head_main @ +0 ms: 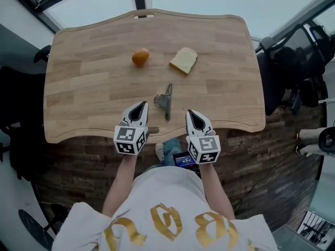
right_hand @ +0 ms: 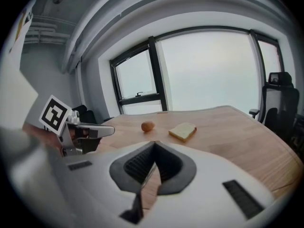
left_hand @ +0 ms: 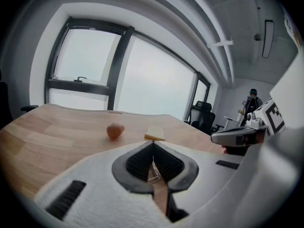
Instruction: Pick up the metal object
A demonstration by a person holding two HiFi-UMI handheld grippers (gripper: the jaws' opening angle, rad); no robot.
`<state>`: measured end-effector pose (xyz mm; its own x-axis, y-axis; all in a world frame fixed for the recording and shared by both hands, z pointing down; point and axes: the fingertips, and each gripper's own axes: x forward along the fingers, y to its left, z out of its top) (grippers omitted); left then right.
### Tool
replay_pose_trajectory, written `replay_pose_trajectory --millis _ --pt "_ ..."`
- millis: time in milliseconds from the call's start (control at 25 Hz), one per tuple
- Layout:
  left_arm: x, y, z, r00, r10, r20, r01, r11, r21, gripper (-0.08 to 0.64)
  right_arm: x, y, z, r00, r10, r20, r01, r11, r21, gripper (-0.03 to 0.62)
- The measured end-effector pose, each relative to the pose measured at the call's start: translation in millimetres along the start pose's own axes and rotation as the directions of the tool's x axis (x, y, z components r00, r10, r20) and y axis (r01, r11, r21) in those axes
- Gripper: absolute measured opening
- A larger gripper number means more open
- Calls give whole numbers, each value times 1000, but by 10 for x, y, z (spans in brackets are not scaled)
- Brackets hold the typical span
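Note:
The metal object point(head_main: 165, 102), a grey clip-like piece with a long bar, lies on the wooden table point(head_main: 84, 82) near its front edge. My left gripper point(head_main: 142, 105) hovers just left of it, jaws shut and empty. Just right of it hovers my right gripper point(head_main: 189, 112), also shut with nothing held. In the left gripper view a thin wire part of the metal object point(left_hand: 153, 172) shows through the slit below the closed left gripper point(left_hand: 153, 144). The right gripper point(right_hand: 155, 144) points up the table past the object.
A small orange round item point(head_main: 140, 57) and a slice of bread point(head_main: 183, 59) lie farther back on the table. Black office chairs point(head_main: 293, 72) stand to the right. A person point(left_hand: 251, 101) stands far off in the room.

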<state>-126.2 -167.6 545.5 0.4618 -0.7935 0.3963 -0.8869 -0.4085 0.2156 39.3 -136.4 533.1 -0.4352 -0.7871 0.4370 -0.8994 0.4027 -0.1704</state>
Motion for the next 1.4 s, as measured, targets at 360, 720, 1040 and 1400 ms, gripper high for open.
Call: replay_pose_trajectory --millis 360,720,1040,1400 --pt "260 47 -169 999 -7 -37 5 999 -40 20 194 -151 -146 998 3 -67 -4 1000 -9 11" --pt "460 24 -327 995 -62 -83 55 994 -92 20 420 -173 -228 992 26 -126 -33 998 -50 11" --pt "619 -45 -515 981 -120 -155 103 988 -114 20 499 -243 -320 986 30 -163 -36 999 -36 11" --pt "825 -107 -683 961 -157 -226 128 982 -138 22 568 -377 -373 981 31 -193 -34 999 -13 11"
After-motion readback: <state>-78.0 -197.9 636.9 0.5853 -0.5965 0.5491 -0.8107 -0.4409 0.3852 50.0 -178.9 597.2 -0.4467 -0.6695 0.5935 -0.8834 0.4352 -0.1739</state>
